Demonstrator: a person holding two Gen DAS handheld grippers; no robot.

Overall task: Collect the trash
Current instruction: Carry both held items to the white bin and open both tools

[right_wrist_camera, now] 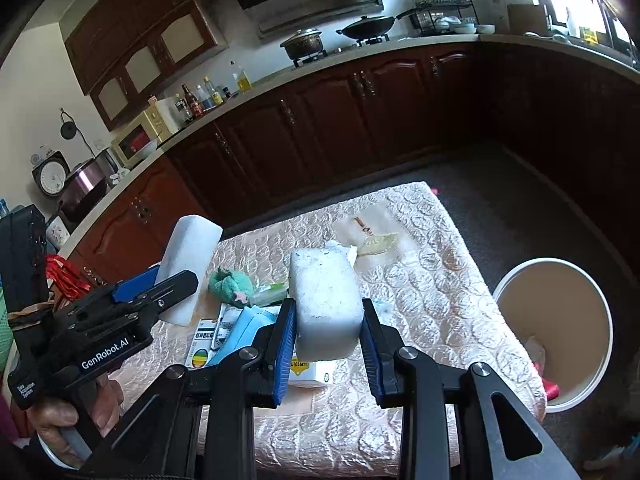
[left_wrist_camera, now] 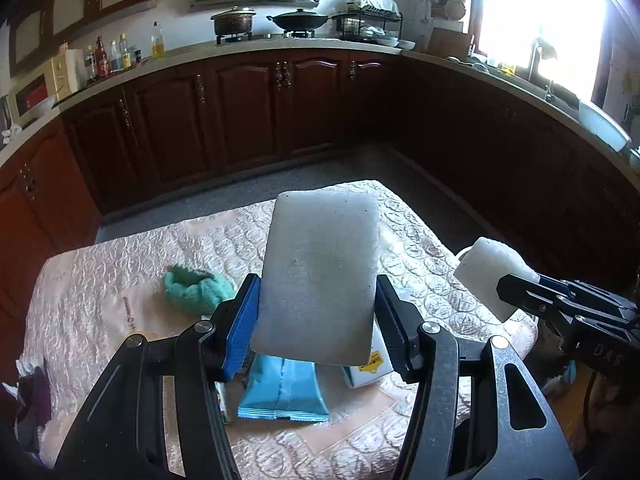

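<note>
Left hand-held gripper (left_wrist_camera: 316,316) clamping wide foam slab (left_wrist_camera: 320,276); right hand-held gripper (right_wrist_camera: 328,344) pinching narrower foam block (right_wrist_camera: 324,304) above counter (right_wrist_camera: 440,280). Wrappers, boxes remaining; bin (right_wrist_camera: 556,336) nearly empty, right. Early stage, prob.

We hold a foam block in each claw above the desk (right_wrist_camera: 440,280): the wide block (left_wrist_camera: 318,276) in the left claw (left_wrist_camera: 316,316), the small block (right_wrist_camera: 326,312) in the right claw (right_wrist_camera: 326,344). On the desk below lie a knitted toy (right_wrist_camera: 230,286), a snack pouch (left_wrist_camera: 282,392) and a carton (right_wrist_camera: 310,372). A bin (right_wrist_camera: 556,336) stands on the floor right of the desk. Cabinets (left_wrist_camera: 248,108) run behind.
</note>
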